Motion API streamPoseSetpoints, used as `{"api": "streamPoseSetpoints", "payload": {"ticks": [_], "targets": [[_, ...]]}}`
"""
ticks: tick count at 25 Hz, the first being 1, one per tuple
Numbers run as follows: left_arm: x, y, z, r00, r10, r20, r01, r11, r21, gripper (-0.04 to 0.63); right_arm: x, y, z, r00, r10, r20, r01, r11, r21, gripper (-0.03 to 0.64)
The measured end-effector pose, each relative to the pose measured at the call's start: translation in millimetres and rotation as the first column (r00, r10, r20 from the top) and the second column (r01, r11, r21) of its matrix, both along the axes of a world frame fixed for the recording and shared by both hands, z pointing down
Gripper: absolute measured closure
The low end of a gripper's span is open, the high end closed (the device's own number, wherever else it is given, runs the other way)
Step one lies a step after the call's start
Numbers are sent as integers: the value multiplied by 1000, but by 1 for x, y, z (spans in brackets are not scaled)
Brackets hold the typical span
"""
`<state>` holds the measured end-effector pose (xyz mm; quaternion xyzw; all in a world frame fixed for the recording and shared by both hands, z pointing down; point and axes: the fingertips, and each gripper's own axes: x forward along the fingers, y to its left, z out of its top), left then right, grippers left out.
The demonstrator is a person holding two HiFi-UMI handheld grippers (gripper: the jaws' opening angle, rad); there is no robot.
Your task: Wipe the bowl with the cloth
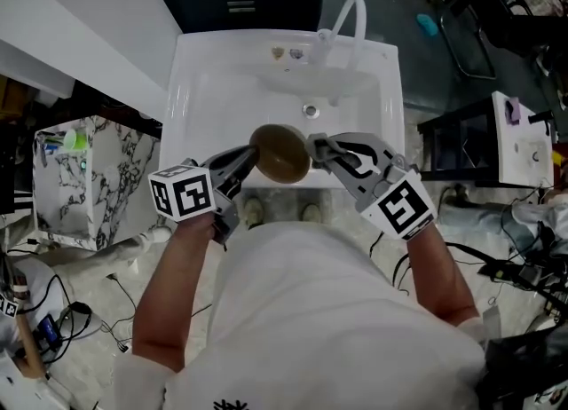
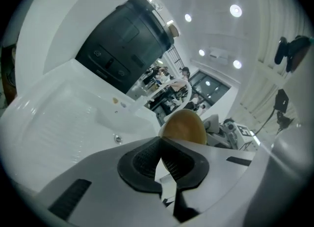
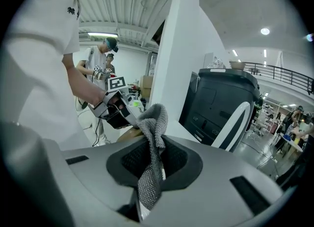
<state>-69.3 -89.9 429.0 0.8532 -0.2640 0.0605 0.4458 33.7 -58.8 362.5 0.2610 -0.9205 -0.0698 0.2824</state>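
**While bowl hangs over sink: L pins rim, R brings cloth**

As head view has it, bowl (image 1: 282,153) is held in the air above front part of sink (image 1: 200,89), on the person's side of the drain (image 1: 310,110), and looks tipped on edge. Left gripper (image 1: 251,158) comes at it from sink's left side, right gripper (image 1: 312,146) from sink's right, tips meeting at the bowl.

Why so, prob.:
- held over sink so anything wiped off drops into basin
- L jaws nearly together, nipping only the thin rim, which leaves most of the surface free for wiping
- grippers opposed, so L can brace vs. R's push

R jaws narrow, clamped on cloth (image 3: 153,123): grey knit, a tuft poking past the tips toward the bowl, a tail hanging below the pads.

View diffs:
- head view gives layout over sink, but cloth hardly shows there
- R gripper view alone shows the cloth grip, plus L gripper opposite w/ a tan sliver of bowl just beyond the tuft
- L gripper view alone shows rim btwn the pads; basin lies beyond, no cloth seen
- cloth-to-bowl contact: can't tell from any view
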Motion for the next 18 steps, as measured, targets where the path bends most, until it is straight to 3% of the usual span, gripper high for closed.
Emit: {"api": "streamPoseSetpoints", "payload": {"ticks": [3,8,18], "targets": [[3,4,-8,995,54,-81,-54,999,4,580,-6,7,-7,999,-28,23,29,1000,-8,571],[5,14,-14,978,140,-153,-138,990,22,580,-18,13,-20,996,-67,53,67,998,-4,571],[11,31,-37,929,292,-228,-276,956,101,580,-30,12,-40,982,-182,57,182,983,10,571]]}}
